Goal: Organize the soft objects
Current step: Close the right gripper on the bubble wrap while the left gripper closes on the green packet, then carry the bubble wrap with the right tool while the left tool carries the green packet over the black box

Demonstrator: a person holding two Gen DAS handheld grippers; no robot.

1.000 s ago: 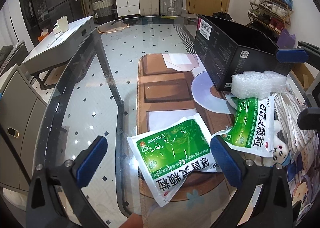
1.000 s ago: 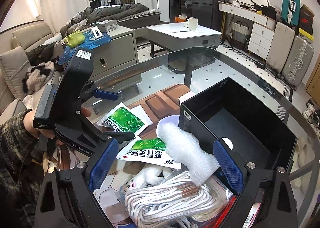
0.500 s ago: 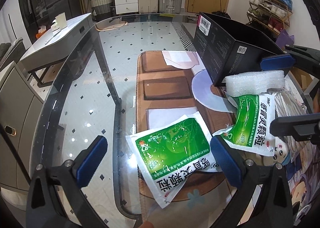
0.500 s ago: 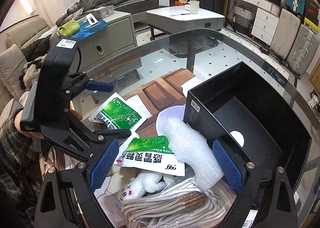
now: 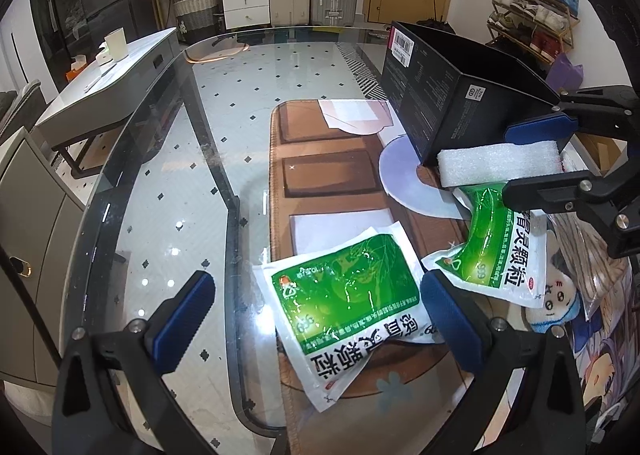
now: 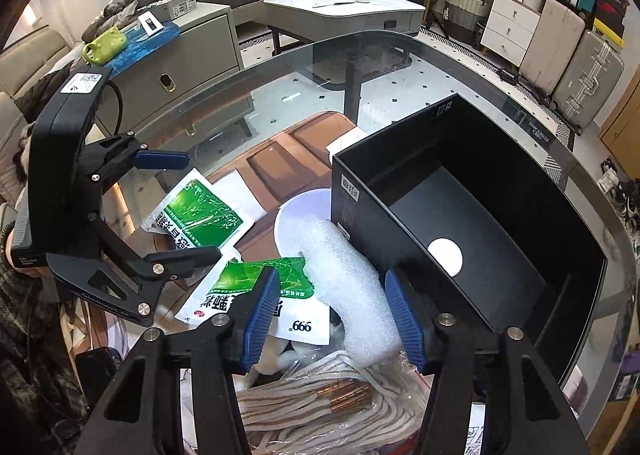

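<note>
- The right gripper (image 6: 328,311) has its two blue pads on either side of the white bubbly foam piece (image 6: 352,291). The pads are close to the foam, but I cannot tell if they squeeze it yet.
- The foam piece leans against the outside wall of the open black cardboard box (image 6: 472,191), and part of it lies on a green and white medicine pouch (image 6: 256,287).
- The foam looks very light and squishy. I think a gentle pinch across its middle is enough. A hard squeeze would just crush it.
- The left gripper (image 5: 316,319) is wide open and holds nothing. It hangs over a second green and white pouch (image 5: 344,307) that lies flat, partly on the glass table (image 5: 160,183).
- That flat pouch looks thin, floppy and slippery. I think its raised edge is the best spot to grab.
- A bundle of white cord in a clear bag (image 6: 320,403) and a small white plush toy (image 5: 556,303) wait nearby.
- The box looks empty inside.
</note>
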